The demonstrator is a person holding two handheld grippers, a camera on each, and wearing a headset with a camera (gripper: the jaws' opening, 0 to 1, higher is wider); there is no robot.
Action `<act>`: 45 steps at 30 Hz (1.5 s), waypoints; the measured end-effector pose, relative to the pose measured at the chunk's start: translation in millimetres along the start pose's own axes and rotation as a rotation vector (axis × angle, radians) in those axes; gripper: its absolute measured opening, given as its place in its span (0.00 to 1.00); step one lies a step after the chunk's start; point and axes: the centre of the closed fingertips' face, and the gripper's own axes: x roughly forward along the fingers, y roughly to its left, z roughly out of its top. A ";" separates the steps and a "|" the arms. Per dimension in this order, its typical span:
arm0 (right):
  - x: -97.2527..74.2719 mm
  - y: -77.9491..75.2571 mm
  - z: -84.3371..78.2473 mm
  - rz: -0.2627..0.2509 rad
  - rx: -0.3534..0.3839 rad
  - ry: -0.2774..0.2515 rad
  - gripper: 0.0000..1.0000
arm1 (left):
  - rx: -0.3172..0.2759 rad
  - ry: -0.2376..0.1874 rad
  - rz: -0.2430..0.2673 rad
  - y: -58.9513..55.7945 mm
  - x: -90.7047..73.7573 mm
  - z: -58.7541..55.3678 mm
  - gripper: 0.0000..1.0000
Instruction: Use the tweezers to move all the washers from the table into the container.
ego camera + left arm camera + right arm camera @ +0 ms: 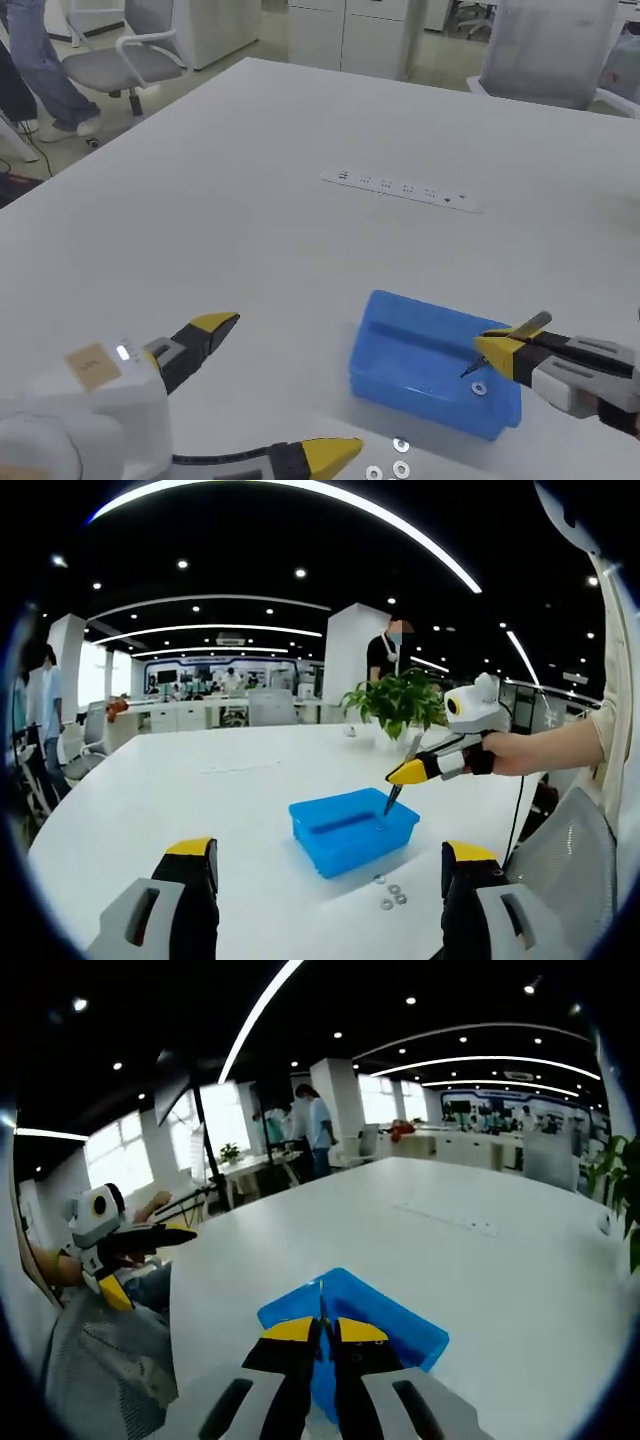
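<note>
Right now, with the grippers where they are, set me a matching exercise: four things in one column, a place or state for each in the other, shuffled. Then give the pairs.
Things:
1. left gripper
2. right gripper
3. washers
4. power strip

Places or states:
A. flat on the table, beyond the container
B. jaws wide apart, holding nothing
C. loose on the table beside the container's near wall
D. shut on the tweezers, which point down into the container

Pairs: 1-B, 2-D, 3-C, 4-A
</note>
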 end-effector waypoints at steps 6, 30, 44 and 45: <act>-1.9 28.8 -3.3 0.048 0.031 -0.022 0.03 | 0.005 0.009 -0.005 -1.2 0.5 -1.6 0.94; 25.9 75.0 -74.4 0.132 0.150 0.141 0.03 | -0.015 -0.033 -0.002 0.3 -2.2 5.9 0.94; 29.0 94.4 -81.5 0.151 -0.142 0.232 0.04 | -0.008 -0.029 -0.006 -0.6 -2.6 5.5 0.93; 29.2 97.1 -82.2 0.157 -0.188 0.241 0.04 | -0.008 -0.029 -0.007 -0.8 -2.5 5.5 0.93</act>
